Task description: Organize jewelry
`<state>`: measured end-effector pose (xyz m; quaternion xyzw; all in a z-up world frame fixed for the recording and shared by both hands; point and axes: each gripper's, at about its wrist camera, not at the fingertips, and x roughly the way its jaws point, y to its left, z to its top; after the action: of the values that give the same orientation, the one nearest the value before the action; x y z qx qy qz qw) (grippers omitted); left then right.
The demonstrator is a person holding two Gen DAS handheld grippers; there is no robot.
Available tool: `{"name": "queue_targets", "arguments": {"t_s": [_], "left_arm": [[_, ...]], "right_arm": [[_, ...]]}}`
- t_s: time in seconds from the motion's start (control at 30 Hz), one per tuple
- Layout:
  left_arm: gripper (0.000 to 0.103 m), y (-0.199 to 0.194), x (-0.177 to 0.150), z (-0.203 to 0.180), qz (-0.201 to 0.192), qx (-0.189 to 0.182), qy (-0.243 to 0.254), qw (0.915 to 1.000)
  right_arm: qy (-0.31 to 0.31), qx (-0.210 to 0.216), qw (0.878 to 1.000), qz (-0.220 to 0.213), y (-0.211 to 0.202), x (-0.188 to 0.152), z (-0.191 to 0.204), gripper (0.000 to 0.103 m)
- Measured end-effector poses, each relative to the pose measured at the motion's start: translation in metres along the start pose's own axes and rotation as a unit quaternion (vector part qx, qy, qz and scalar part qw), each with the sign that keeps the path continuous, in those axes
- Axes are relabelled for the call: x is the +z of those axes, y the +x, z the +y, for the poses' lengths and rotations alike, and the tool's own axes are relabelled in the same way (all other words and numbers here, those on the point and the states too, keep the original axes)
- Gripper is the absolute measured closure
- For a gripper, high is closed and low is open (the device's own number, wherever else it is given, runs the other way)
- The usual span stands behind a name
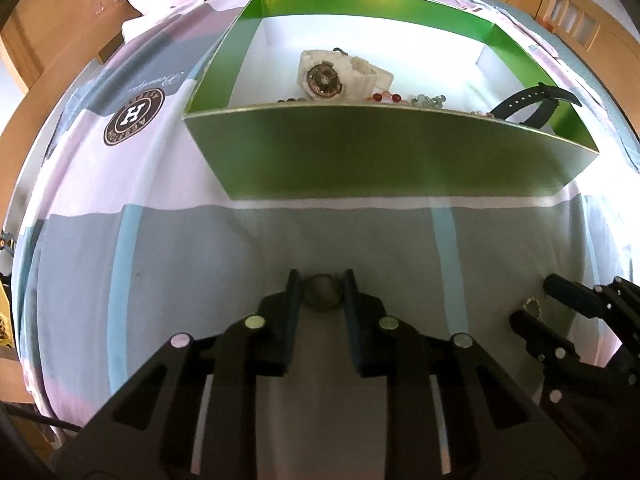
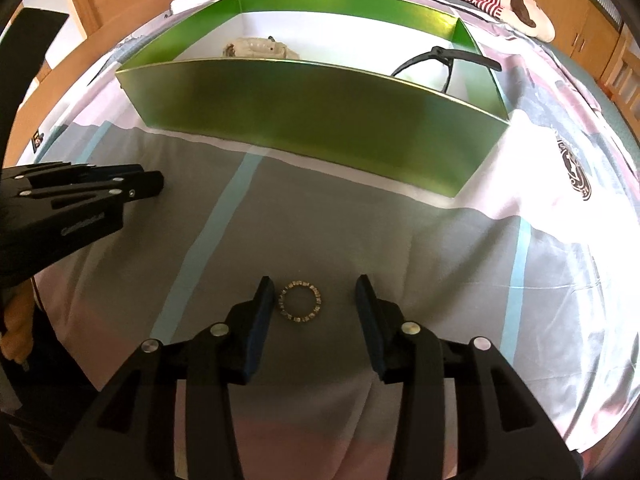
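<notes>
Left wrist view: one green box [image 1: 392, 152] on the bedsheet [image 1: 160, 248] holds two watches, one white [image 1: 332, 74] and one black [image 1: 536, 106], plus beaded bracelets [image 1: 400, 99] along its near wall. Left gripper [image 1: 322, 294], lowered to the sheet, fingers clamped on one plain ring [image 1: 322, 291]. Right gripper [image 2: 314, 300] held low, jaws apart, straddling one studded ring [image 2: 301, 302] lying flat; its left finger [image 2: 262, 308] is just beside the ring.
</notes>
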<state>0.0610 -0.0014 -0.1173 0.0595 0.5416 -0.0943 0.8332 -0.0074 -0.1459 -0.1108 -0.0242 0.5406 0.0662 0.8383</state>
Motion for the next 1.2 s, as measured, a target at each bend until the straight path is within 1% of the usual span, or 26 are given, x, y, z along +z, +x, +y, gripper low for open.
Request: {"name": "queue_targets", "arguments": {"t_s": [0.03,0.07,0.1,0.37,0.6,0.77,0.83,0.9,0.97,1.03,1.2], "left_arm": [[0.082,-0.001,-0.001,0.000,0.002,-0.001,-0.002,1.0000],[0.082,-0.002,-0.003,0.000,0.004,-0.002,-0.004,1.0000],[0.082,-0.004,-0.005,0.000,0.006,-0.004,-0.006,1.0000],[0.082,-0.016,-0.023,-0.005,0.004,-0.014,0.004,0.9999],[0.082,-0.019,-0.029,-0.013,0.006,-0.022,0.016,0.9996],[0.081,-0.015,-0.035,-0.018,0.012,-0.023,0.022,0.9994],[0.081,-0.015,-0.035,-0.017,0.012,-0.024,0.022,0.9994],[0.081,-0.015,-0.035,-0.015,0.011,-0.027,0.019,0.9994],[0.081,-0.014,-0.035,-0.013,0.011,-0.029,0.018,0.9994],[0.080,-0.013,-0.036,-0.013,0.011,-0.031,0.019,0.9993],[0.072,-0.012,-0.036,-0.014,0.013,-0.039,0.026,0.9988]], "right_arm": [[-0.002,0.001,1.000,-0.001,0.000,0.001,0.002,0.064],[-0.003,0.006,1.000,-0.002,0.000,0.001,0.004,0.074],[-0.002,0.008,1.000,-0.003,0.000,0.001,0.004,0.080],[0.015,0.006,1.000,-0.014,-0.008,0.003,0.000,0.081],[0.025,0.004,0.999,-0.026,-0.016,0.006,-0.011,0.081],[0.026,0.002,1.000,-0.017,-0.010,0.002,-0.009,0.081],[0.033,0.007,0.999,-0.011,-0.007,0.002,-0.008,0.078],[0.040,0.018,0.999,-0.008,-0.006,0.000,-0.009,0.063],[0.040,0.018,0.999,-0.011,-0.009,-0.003,-0.009,0.057],[0.033,0.015,0.999,-0.011,-0.009,-0.005,-0.009,0.056],[0.024,0.011,1.000,-0.008,-0.005,-0.009,-0.008,0.056]]}}
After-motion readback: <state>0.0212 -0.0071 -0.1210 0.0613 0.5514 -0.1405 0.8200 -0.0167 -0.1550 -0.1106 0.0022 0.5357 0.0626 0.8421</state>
